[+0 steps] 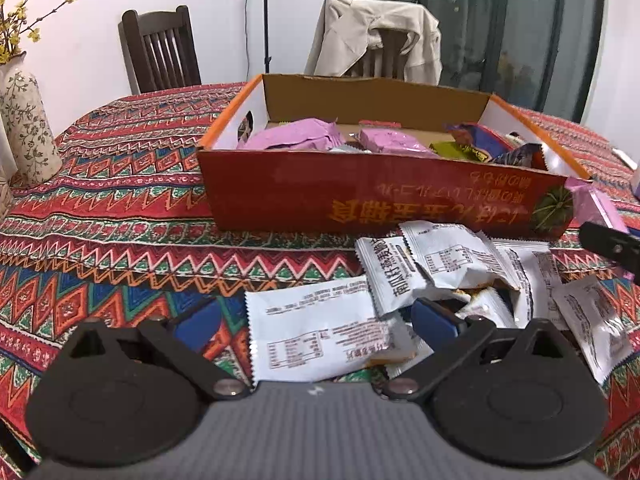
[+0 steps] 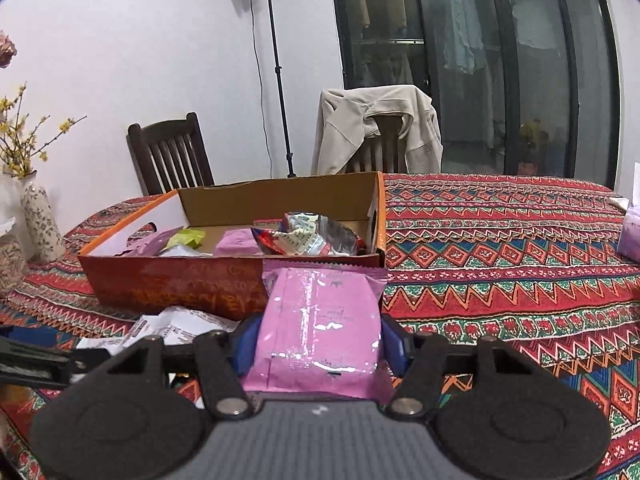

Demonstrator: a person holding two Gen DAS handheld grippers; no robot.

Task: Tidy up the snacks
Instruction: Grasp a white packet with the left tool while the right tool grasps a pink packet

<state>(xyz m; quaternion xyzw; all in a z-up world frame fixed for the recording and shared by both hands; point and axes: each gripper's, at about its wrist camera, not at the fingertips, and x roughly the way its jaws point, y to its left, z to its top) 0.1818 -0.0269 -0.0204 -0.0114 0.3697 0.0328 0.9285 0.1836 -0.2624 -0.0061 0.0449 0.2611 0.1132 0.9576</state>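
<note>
Right gripper (image 2: 318, 344): blue pads pressed against both sides of a glossy pink foil snack packet (image 2: 320, 332), rectangular, crimped at its ends, held just short of the near wall of the cardboard box (image 2: 176, 280).

Left gripper (image 1: 316, 320): jaws spread wide above a heap of white snack sachets (image 1: 436, 268). One flat white sachet (image 1: 316, 332) with printed tables lies between the blue pads, neither pad touching it. The sachets are thin crinkled film with serrated edges, overlapping at 1 to 3 o'clock from this gripper.

The box is shallow and rectangular, with a red printed outer face, orange rim, plain brown and white inside. From the left wrist view it sits at 12 o'clock, holding two pink packets (image 1: 296, 136), an olive-gold wrapper (image 1: 456, 150) and a blue-purple foil bag (image 1: 516, 154), all crumpled.

Tablecloth (image 2: 500, 248): woven fabric, zigzag and diamond bands in red, green, blue.

At 10 o'clock stands a floral ceramic vase (image 1: 24, 128) with yellow blossom twigs. Beyond the table: a dark slatted wooden chair (image 1: 160, 48), and a beige jacket (image 1: 376, 36) draped over a second chair.
</note>
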